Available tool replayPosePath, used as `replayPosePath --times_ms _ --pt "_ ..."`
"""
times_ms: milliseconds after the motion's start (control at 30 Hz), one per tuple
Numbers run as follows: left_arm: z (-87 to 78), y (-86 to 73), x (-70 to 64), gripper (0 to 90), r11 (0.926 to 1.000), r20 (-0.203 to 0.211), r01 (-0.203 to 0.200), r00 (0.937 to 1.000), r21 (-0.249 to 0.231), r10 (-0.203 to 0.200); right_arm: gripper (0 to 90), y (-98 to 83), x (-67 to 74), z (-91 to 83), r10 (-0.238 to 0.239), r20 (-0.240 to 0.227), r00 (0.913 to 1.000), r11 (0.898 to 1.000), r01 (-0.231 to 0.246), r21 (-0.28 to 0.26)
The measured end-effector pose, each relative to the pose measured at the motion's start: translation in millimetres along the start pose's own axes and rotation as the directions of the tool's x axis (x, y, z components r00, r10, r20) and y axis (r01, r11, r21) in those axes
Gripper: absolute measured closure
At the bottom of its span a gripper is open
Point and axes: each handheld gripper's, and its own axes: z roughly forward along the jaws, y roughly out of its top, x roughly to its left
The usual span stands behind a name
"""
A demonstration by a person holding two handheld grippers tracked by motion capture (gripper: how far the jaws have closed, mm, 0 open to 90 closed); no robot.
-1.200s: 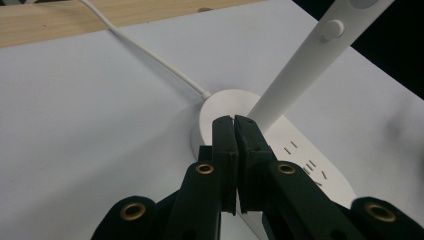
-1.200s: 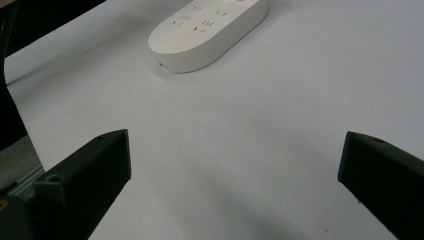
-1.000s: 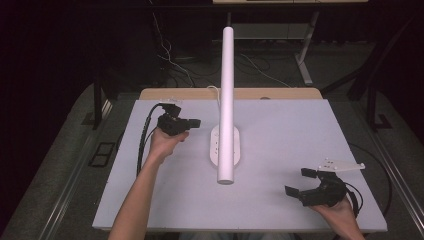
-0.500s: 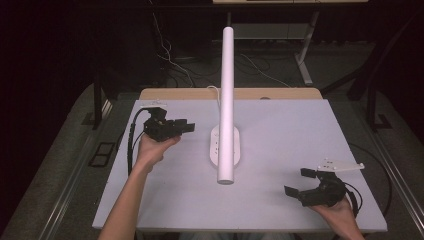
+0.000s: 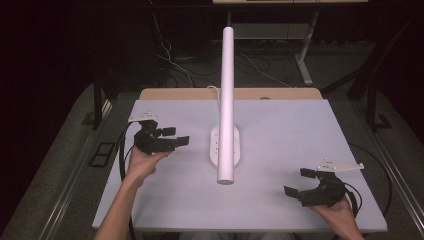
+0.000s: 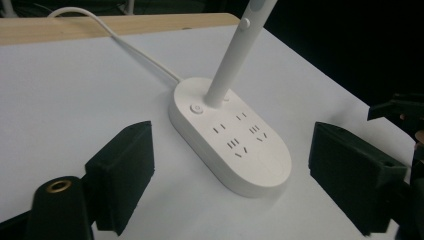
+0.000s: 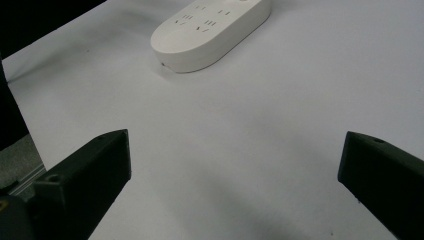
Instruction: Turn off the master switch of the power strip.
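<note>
A white lamp stands mid-table: an oval base [image 5: 238, 148] with sockets and a long white tube [image 5: 227, 95] rising from it. My left gripper [image 5: 176, 136] hovers left of the base with its jaws pointing at it; they have just been opening and stand open with nothing between them. Through them, in the left gripper view, I see the base [image 6: 260, 165], its round button [image 6: 196, 108] and the tube's foot [image 6: 227, 70], with the left gripper [image 6: 232, 150] well short of the base. My right gripper [image 5: 299, 182] rests open at the near right, the base [image 7: 210, 30] far ahead of the right gripper [image 7: 235, 150].
The white tabletop [image 5: 295, 130] has a wooden strip [image 5: 260, 93] along its far edge. The lamp's white cable [image 6: 125, 45] runs from the base off the far edge. Dark floor, cables and table legs surround the table.
My left gripper has drawn back to the left, away from the lamp, and its jaws have gone from shut to open. The right gripper has stayed put.
</note>
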Motion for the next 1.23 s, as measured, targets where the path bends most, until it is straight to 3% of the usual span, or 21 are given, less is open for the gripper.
replayPosePath --times_ms 233,467,633,900,1100,1233 --pt "-8.6 -18.1 -7.6 12.0 0.9998 0.0 -0.015 0.9999 -0.015 0.015 0.0 -0.2 0.6 0.4 0.007 -0.001 1.0 1.0 -0.007 0.007" --pt "-12.4 -37.9 -15.6 0.0 0.9994 -0.013 -0.032 0.9994 -0.017 0.031 0.0 -0.4 1.3 0.8 0.009 -0.002 1.0 1.0 -0.009 0.009" --pt "-14.1 -53.5 -23.4 0.0 0.9982 -0.021 -0.059 0.9981 -0.014 0.059 0.0 -0.3 1.2 1.7 0.001 -0.002 1.0 1.0 -0.001 0.008" --pt "-14.1 -81.4 -34.2 0.0 0.9973 0.002 -0.074 0.9973 -0.003 0.074 0.0 -0.4 1.9 2.2 -0.006 -0.001 1.0 1.0 0.006 0.009" --pt "-18.3 -94.4 -44.9 0.0 0.996 0.006 -0.085 0.9964 -0.029 0.085 0.0 -0.8 2.3 2.0 -0.004 -0.003 1.0 1.0 0.004 0.011" --pt "-19.0 -100.7 -47.2 0.0 0.9955 0.001 -0.093 0.9956 -0.017 0.093 0.0 -1.0 3.0 3.2 -0.003 -0.007 1.0 1.0 0.004 0.018"
